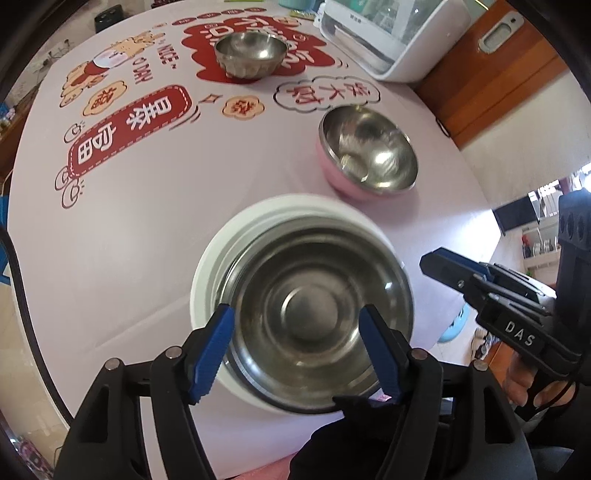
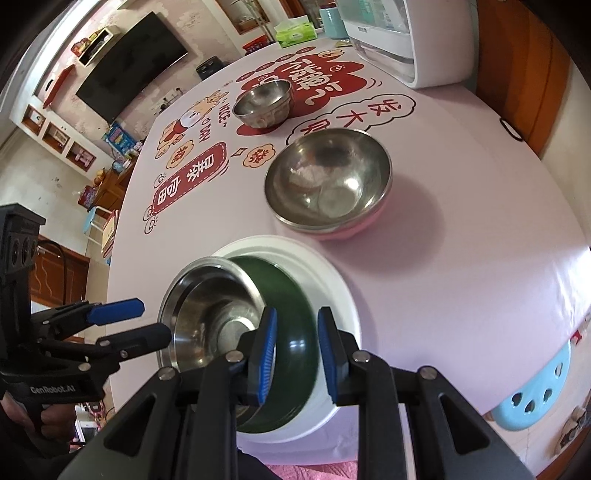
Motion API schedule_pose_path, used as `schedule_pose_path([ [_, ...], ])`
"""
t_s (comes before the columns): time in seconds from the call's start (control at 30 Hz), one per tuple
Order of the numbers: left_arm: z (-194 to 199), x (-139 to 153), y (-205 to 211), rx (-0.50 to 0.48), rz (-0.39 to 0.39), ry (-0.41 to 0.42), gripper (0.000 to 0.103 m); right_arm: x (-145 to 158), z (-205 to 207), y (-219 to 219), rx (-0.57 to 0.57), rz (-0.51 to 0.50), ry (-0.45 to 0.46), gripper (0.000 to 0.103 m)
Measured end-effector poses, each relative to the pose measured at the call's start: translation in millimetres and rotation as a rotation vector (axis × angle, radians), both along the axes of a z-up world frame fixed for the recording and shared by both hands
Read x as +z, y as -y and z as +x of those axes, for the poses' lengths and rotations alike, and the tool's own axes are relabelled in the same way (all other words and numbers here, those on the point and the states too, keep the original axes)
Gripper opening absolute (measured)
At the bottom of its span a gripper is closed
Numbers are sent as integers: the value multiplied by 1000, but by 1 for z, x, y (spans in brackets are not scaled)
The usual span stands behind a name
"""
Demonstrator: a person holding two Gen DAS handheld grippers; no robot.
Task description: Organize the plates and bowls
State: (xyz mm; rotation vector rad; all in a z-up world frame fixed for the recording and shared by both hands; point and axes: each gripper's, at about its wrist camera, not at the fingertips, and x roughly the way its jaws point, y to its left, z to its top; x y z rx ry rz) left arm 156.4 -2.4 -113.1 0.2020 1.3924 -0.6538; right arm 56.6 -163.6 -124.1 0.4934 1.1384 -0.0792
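A steel bowl [image 1: 314,317] sits tilted in a dark green bowl [image 2: 291,317] on a white plate [image 1: 221,243] near the table's front edge. My left gripper [image 1: 295,354] is open, its blue fingers on either side of the steel bowl's near rim. My right gripper [image 2: 295,354] is open, its fingers straddling the green bowl's rim without visibly clamping it. It also shows in the left wrist view [image 1: 461,273]. A pink bowl with a steel lining [image 1: 369,155] [image 2: 328,181] stands behind. A small steel bowl [image 1: 251,53] [image 2: 264,101] stands further back.
The round table has a pale cloth with red prints [image 1: 129,140]. A white appliance [image 1: 388,33] [image 2: 399,37] stands at the back right. A tissue box [image 2: 295,33] lies at the far edge. A blue stool [image 2: 535,398] stands beside the table.
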Motion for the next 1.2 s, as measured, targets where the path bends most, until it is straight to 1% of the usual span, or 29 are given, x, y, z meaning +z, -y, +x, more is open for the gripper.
schedule_pose_path([
  [0.07,1,2,10,15,-6,11,71,0,2,8,14,1,-1,26],
  [0.13,2,5,22,29,-13,24,71,-1,4,15,25,4,-1,34],
  [0.23,4,6,32,46,-19,41,72,-1,6,28,40,5,-1,35],
  [0.37,10,8,49,92,-36,55,74,-2,11,47,64,9,2,37],
  [0.43,11,8,55,110,-43,63,74,-2,15,55,76,11,6,40],
  [0.53,13,8,67,137,-60,83,74,-3,22,68,97,14,15,40],
  [0.6,15,6,74,158,-57,92,74,-3,26,75,115,15,20,41],
  [0.8,26,-5,88,227,-40,85,74,-4,45,92,159,19,34,41],
  [0.87,30,-8,90,250,-50,85,74,-5,53,96,186,18,37,41],
  [0.97,39,-13,94,281,-62,69,74,-7,61,100,214,23,41,41],
  [1.2,53,-32,100,339,-54,22,74,-17,80,106,274,58,45,41],
])
